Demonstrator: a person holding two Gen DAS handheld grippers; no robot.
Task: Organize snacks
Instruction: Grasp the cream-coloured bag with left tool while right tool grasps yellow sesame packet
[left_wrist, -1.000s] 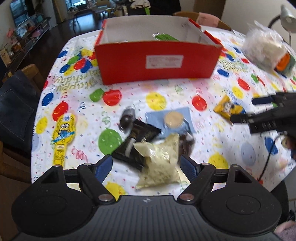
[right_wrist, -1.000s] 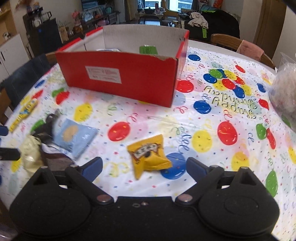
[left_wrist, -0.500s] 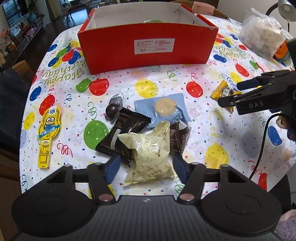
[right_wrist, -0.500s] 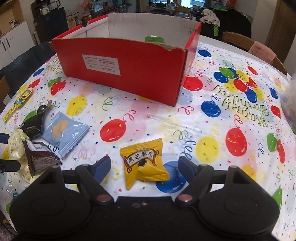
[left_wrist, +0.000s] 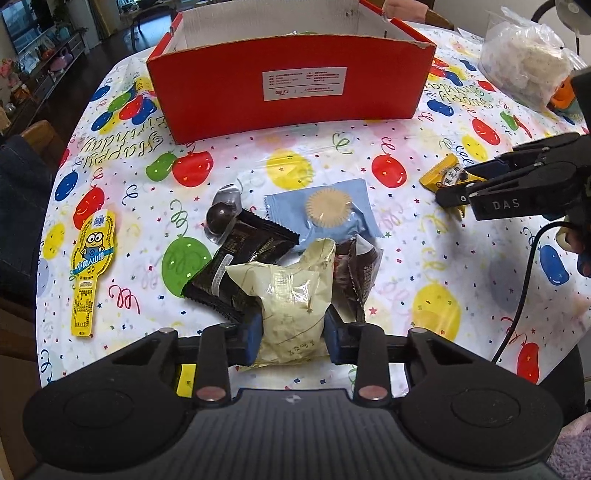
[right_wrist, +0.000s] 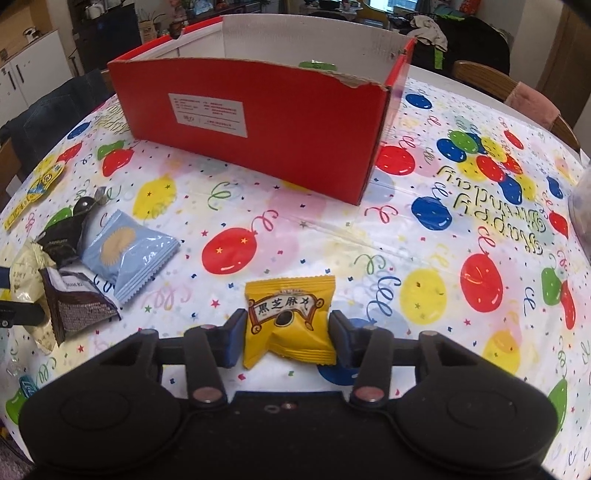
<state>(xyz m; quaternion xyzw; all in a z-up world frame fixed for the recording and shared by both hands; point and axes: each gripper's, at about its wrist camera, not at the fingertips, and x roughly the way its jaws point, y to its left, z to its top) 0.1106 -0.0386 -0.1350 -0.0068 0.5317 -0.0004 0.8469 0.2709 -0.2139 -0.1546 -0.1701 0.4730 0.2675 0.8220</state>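
My left gripper (left_wrist: 291, 338) is shut on a cream snack packet (left_wrist: 291, 306) at the near end of a snack pile. The pile holds a black packet (left_wrist: 240, 258), a light blue cookie packet (left_wrist: 325, 214), a dark brown packet (left_wrist: 356, 273) and a wrapped chocolate ball (left_wrist: 221, 218). My right gripper (right_wrist: 287, 336) has its pads against both sides of a yellow sesame snack packet (right_wrist: 290, 317) on the table. The right gripper also shows in the left wrist view (left_wrist: 480, 188). A red cardboard box (left_wrist: 288, 88), open on top, stands behind with a green item (right_wrist: 317, 65) inside.
A yellow Minions packet (left_wrist: 90, 266) lies at the table's left edge. A clear bag of white snacks (left_wrist: 524, 62) sits at the far right. Chairs (right_wrist: 517, 92) stand around the table, which has a balloon-print cloth (right_wrist: 424, 229). A black cable (left_wrist: 524, 288) hangs at the right.
Both grippers moved forward and down and closed. The left one closed on the cream packet, the right one on the yellow packet.
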